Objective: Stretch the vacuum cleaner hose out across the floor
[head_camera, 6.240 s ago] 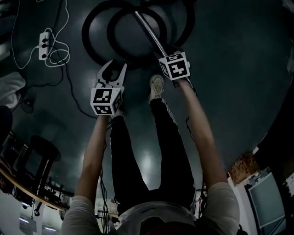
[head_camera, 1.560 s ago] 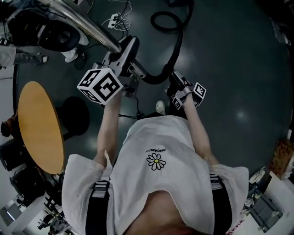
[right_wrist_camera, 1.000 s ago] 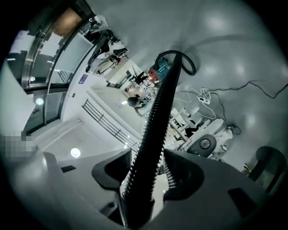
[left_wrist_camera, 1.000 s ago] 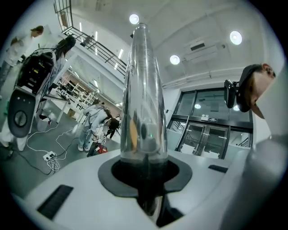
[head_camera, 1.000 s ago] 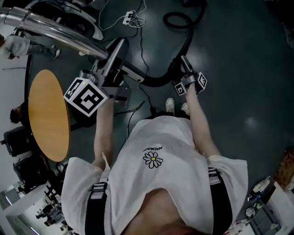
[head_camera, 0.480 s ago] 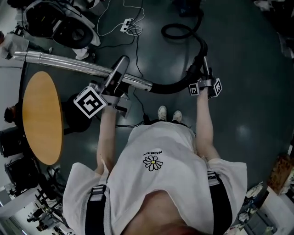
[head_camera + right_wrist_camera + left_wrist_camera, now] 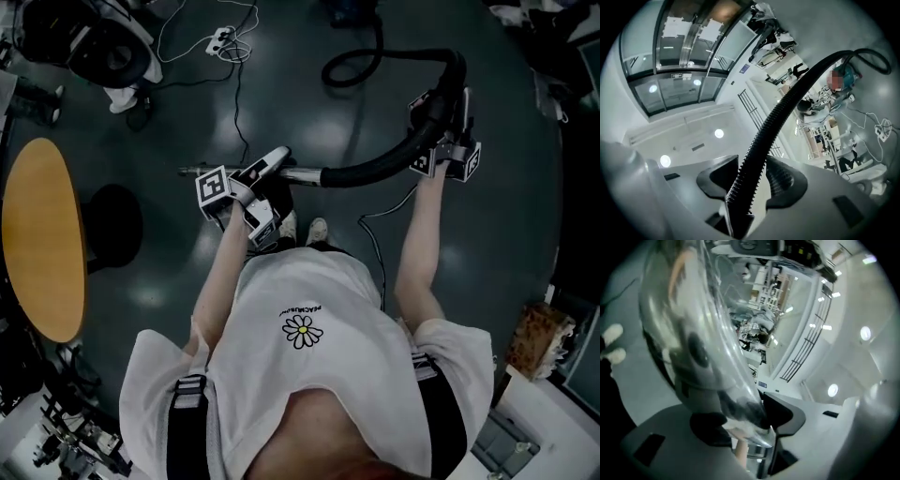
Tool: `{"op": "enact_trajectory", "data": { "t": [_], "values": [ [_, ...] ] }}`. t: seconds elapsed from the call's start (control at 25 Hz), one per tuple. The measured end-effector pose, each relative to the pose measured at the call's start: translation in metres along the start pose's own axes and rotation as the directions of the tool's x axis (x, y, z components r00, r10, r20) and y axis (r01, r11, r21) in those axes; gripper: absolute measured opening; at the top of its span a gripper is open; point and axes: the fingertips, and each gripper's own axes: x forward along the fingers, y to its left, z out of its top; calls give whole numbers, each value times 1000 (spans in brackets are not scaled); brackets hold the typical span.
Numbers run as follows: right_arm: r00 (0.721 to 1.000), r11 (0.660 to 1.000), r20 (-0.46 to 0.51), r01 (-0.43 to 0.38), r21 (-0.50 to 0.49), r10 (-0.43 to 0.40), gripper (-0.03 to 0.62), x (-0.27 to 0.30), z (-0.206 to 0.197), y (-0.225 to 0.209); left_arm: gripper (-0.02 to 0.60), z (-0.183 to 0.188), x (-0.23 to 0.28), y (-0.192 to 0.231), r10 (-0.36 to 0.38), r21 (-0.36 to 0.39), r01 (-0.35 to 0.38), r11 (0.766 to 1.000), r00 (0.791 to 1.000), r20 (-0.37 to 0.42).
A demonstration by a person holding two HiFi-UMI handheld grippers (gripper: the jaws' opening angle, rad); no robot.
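The black ribbed vacuum hose (image 7: 375, 169) arches from a silver wand (image 7: 300, 174) up over my right gripper (image 7: 442, 108), then loops back to the vacuum cleaner (image 7: 352, 9) at the top edge. The right gripper (image 7: 752, 173) is shut on the hose (image 7: 787, 103), which runs out between its pads toward the teal cleaner (image 7: 848, 75). My left gripper (image 7: 258, 173) holds the wand's grey handle low in front of the person. In the blurred left gripper view the handle (image 7: 708, 352) fills the gap between the pads of the left gripper (image 7: 750, 423), whose jaws have just been opening.
A round wooden table (image 7: 42, 239) and a black stool (image 7: 112, 225) stand at the left. A white power strip with coiled cable (image 7: 222, 37) lies at the far left. The person's shoes (image 7: 305, 228) are under the wand. A thin cable (image 7: 375, 216) trails on the dark floor.
The left gripper has dropped and rolled with the wand, which now lies lower and level. The right gripper has risen and swung right, lifting the hose into a higher arch.
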Motion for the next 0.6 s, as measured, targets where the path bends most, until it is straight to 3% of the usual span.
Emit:
{"op": "enact_trajectory", "data": {
  "t": [0.08, 0.2, 0.28, 0.36, 0.4, 0.48, 0.6],
  "values": [
    [999, 1000, -45, 3, -24, -4, 195, 19, -15, 7, 186, -14, 6, 19, -57, -210, 48, 976, 998, -36],
    [988, 995, -146, 41, -90, -54, 195, 46, -34, 7, 186, -38, 13, 39, -139, -465, 85, 881, 987, -84],
    [978, 991, -187, 76, -114, -96, 195, 61, -44, 2, 186, -53, 16, 44, -187, -558, 101, 824, 977, -99],
    [963, 984, -224, 122, -132, -149, 195, 71, -52, -6, 190, -67, 15, 45, -201, -597, 97, 796, 973, -110],
    [951, 978, -249, 147, -149, -181, 195, 73, -56, -10, 198, -71, 12, 46, -195, -600, 89, 795, 974, -114],
    [918, 959, -309, 191, -210, -250, 195, 75, -65, -15, 214, -68, 4, 48, -160, -575, 69, 815, 981, -110],
    [860, 931, -391, 222, -290, -327, 195, 77, -81, -18, 243, -33, -10, 47, -73, -443, 53, 895, 997, -28]
  ]
}}
